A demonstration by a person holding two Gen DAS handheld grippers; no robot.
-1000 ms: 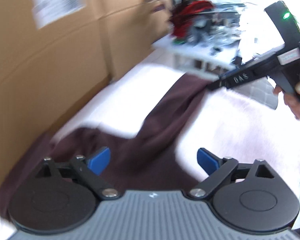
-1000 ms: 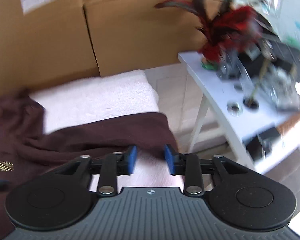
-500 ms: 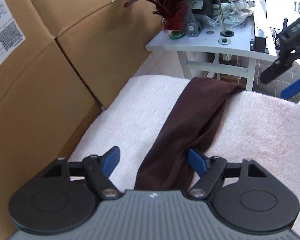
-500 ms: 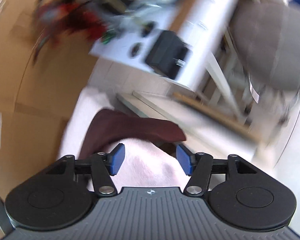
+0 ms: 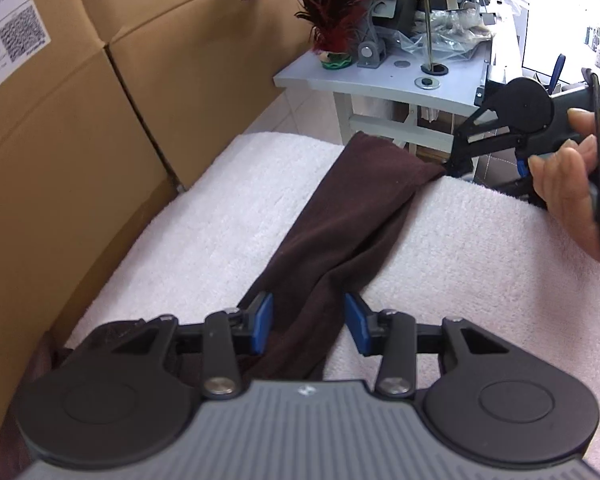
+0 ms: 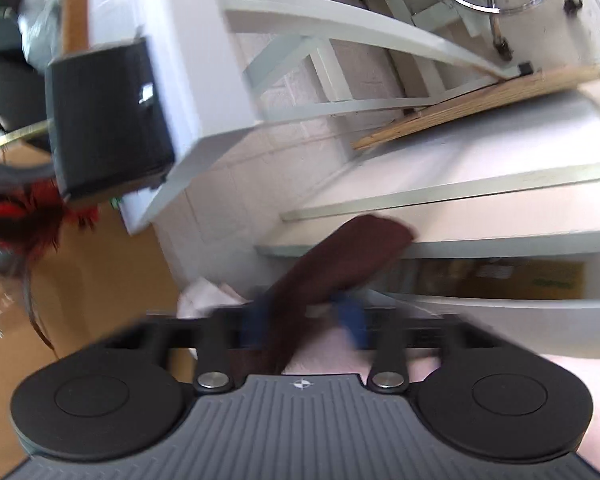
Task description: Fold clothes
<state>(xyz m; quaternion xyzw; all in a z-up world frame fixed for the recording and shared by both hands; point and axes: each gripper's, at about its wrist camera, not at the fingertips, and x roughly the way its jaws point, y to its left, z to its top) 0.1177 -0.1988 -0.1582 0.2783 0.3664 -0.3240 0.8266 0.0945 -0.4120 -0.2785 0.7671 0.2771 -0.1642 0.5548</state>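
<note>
Garment: one dark brown cloth (image 5: 340, 232), a long strip across the white towel surface (image 5: 228, 216), its far end hanging over the edge.
Left gripper (image 5: 308, 324): blue pads apart, either side of the strip's near part.
Right gripper (image 6: 304, 320): blurred; cloth between the pads, cannot tell if closed.
Room: two cardboard boxes (image 5: 100, 92) close at left; one white side table (image 5: 380, 80) beyond the edge.
Left view only: a hand (image 5: 568, 168) holding the right gripper.

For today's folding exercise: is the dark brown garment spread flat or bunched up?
Bunched: the brown garment runs as a narrow, creased strip across the white towel.
</note>
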